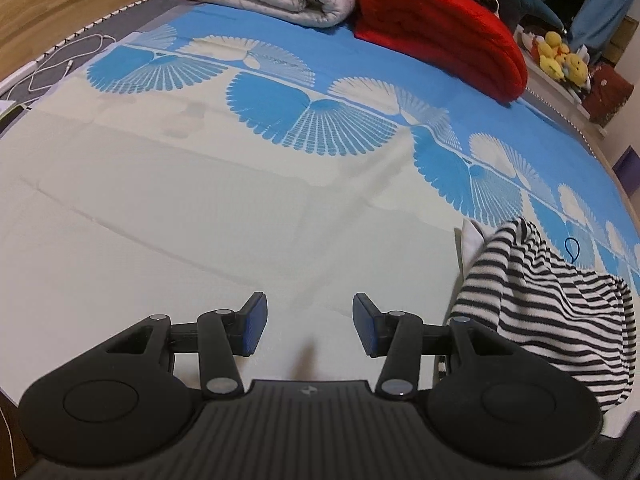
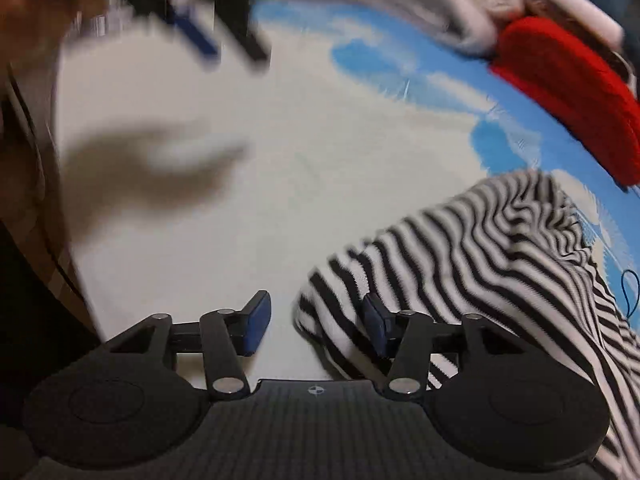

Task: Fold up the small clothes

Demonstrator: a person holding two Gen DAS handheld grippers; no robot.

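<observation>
Left tool [image 1: 309,330]: released, nothing between pads, over pale bed [image 1: 200,220].
Right tool [image 2: 316,326]: released, right pad touching shirt edge.
Shirt [image 2: 480,260]: striped, crumpled on bed, at 3 o'clock of left tool.

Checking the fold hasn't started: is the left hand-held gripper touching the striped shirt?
Apart. The left wrist view shows the left hand-held gripper open over bare sheet, the striped shirt off beside it.

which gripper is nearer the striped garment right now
Right. The right gripper has its open jaws straddling the striped garment edge. The left gripper is open over bare sheet, the garment off to its right.
</observation>
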